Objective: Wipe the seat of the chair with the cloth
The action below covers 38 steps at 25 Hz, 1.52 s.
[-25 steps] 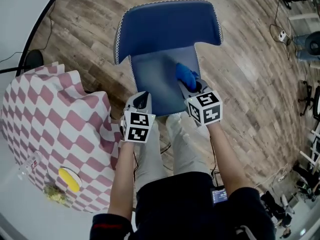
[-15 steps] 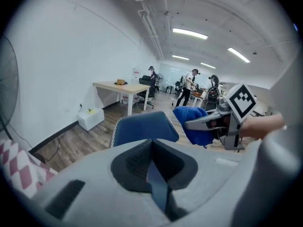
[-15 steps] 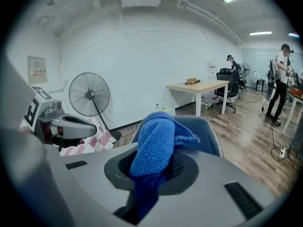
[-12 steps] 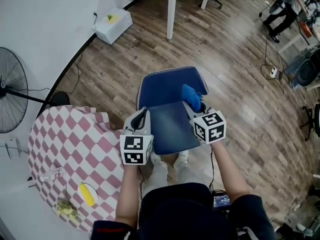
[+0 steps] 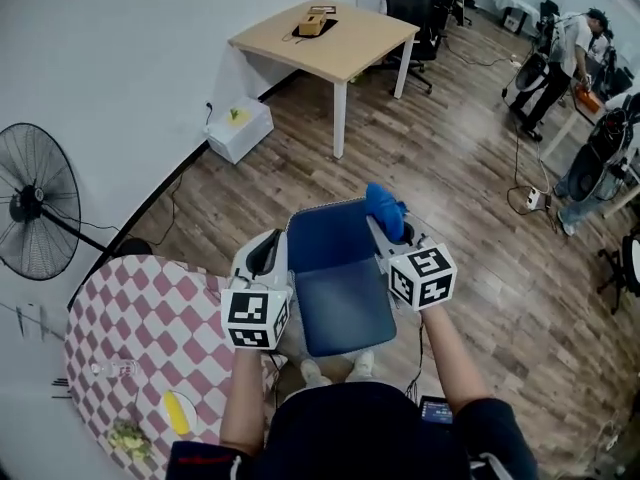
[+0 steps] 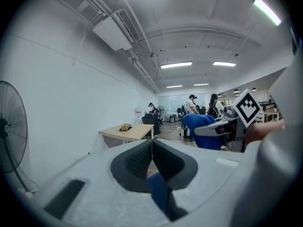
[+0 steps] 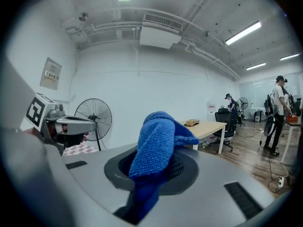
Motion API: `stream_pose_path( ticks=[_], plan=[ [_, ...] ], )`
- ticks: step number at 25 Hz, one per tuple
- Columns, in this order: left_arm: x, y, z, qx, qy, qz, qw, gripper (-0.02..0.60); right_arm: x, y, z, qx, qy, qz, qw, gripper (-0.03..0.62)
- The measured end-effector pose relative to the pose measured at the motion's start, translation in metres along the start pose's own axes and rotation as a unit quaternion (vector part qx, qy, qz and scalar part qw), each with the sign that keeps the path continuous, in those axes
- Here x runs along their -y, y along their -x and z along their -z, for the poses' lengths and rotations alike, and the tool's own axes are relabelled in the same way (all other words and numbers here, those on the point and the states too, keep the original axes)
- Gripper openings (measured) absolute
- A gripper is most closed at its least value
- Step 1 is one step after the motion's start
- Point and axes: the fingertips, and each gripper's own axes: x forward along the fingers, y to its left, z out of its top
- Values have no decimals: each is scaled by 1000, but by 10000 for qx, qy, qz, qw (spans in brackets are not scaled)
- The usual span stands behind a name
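Observation:
A blue chair [image 5: 340,303] stands on the wood floor right in front of me, its backrest [image 5: 325,236] on the far side. My right gripper [image 5: 383,226] is shut on a blue cloth [image 5: 383,208], held up above the backrest's right corner; in the right gripper view the cloth [image 7: 158,143] bulges out of the closed jaws. Over the chair's left edge my left gripper [image 5: 265,256] is raised level, shut with nothing in it. The left gripper view shows its pads [image 6: 152,156] pressed together and the cloth [image 6: 203,129] off to the right.
A table with a pink-checked cover [image 5: 150,353] sits at my left with a yellow thing [image 5: 177,412] on it. A standing fan [image 5: 35,213] is by the white wall. A wooden table [image 5: 325,38] and people [image 5: 575,38] are farther off.
My head has tilted up, so the room beyond the chair came into view. Both grippers rose off the seat; the right one carried the cloth from the seat up past the backrest.

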Motion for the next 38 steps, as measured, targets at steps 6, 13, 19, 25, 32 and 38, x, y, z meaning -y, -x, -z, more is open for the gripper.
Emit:
stream_pose_path(
  ticks=[6, 13, 19, 25, 32, 38],
  plan=[
    [-1, 21, -54, 476, -259, 49, 9985, 18, -10, 27, -45, 454, 275, 122, 9985, 49],
    [2, 53, -99, 1013, -286, 29, 9944, 18, -32, 54, -91, 967, 605, 38, 9935, 49],
    [2, 68, -113, 1321, -303, -30, 9908, 18, -32, 64, -101, 1115, 845, 122, 9901, 49],
    [2, 69, -103, 1258, -537, -184, 9904, 18, -26, 71, -98, 1213, 659, 171, 9903, 49],
    [-2, 67, -107, 1305, -420, -124, 9905, 18, -36, 64, -104, 1245, 811, 148, 9888, 49],
    [-7, 66, -111, 1331, -409, -137, 9902, 18, -38, 61, -106, 1193, 913, 106, 9886, 49]
  ],
)
